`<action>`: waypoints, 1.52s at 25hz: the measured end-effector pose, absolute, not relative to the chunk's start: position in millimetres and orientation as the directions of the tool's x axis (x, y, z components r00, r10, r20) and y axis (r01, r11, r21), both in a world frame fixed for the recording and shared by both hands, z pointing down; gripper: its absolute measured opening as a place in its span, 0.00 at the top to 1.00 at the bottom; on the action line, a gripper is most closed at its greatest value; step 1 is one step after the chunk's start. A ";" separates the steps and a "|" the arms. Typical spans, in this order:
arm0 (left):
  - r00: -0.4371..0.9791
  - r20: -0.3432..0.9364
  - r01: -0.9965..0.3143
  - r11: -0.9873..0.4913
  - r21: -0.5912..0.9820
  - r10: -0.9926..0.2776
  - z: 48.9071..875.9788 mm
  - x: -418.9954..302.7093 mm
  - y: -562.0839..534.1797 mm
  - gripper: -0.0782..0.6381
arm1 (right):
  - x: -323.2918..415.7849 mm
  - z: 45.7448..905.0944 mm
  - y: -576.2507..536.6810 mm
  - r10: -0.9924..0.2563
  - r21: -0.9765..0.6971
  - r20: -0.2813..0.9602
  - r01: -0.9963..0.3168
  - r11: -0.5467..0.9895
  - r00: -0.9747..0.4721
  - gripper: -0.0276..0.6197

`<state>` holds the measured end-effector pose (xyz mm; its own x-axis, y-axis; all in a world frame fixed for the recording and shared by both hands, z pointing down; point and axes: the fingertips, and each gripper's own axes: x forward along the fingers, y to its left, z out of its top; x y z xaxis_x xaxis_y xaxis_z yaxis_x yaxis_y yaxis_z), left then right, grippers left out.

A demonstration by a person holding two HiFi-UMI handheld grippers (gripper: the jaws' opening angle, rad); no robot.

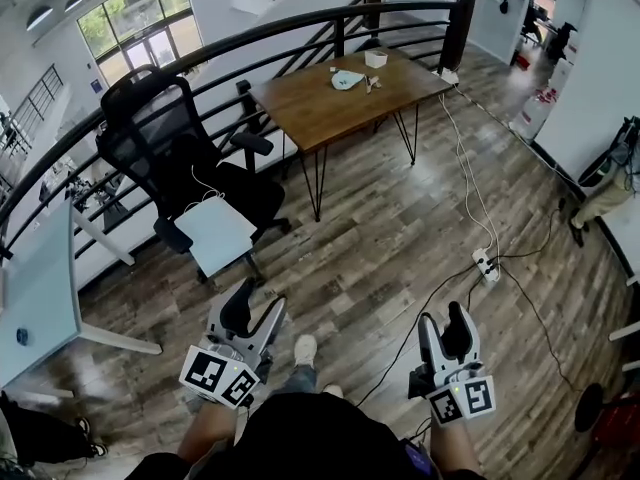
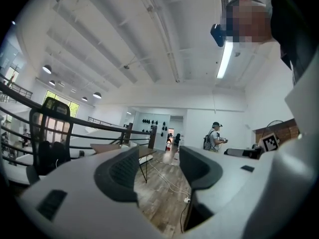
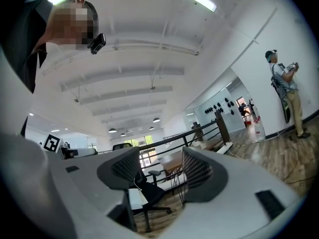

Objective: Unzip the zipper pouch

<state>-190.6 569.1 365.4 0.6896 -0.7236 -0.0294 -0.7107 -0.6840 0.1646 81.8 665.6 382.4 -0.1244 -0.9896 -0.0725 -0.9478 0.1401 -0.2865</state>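
Observation:
A pale blue pouch (image 1: 347,79) lies on the wooden table (image 1: 310,103) far ahead, by the railing, beside a small white box (image 1: 376,59). Both grippers are held low in front of the person, well short of the table. My left gripper (image 1: 255,313) is open with nothing between its fingers; in the left gripper view (image 2: 158,171) only floor and the distant table (image 2: 107,147) show past the pads. My right gripper (image 1: 447,320) is also open and empty; the right gripper view (image 3: 160,171) looks along it toward the chair and table (image 3: 172,162).
A black office chair (image 1: 180,158) with a white sheet (image 1: 215,233) on its seat stands left of the path. A power strip (image 1: 486,265) and cables lie on the wood floor to the right. A white desk (image 1: 40,288) is at left. Another person (image 2: 214,136) stands far off.

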 end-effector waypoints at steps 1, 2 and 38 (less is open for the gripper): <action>0.694 -0.033 -0.705 -0.689 0.168 -0.719 367.1 -188.3 561.8 0.54 | 83.0 382.4 659.6 -0.990 -0.284 -0.071 -0.949 0.137 -0.122 0.57; 0.700 -0.038 -0.699 -0.695 0.169 -0.713 368.5 -185.8 553.7 0.54 | 83.8 382.0 652.7 -0.990 -0.280 -0.071 -0.951 0.134 -0.118 0.57; 0.721 -0.038 -0.671 -0.710 0.215 -0.692 384.8 -202.5 280.4 0.46 | 82.4 371.7 400.2 -1.000 -0.174 -0.026 -0.985 0.017 -0.012 0.53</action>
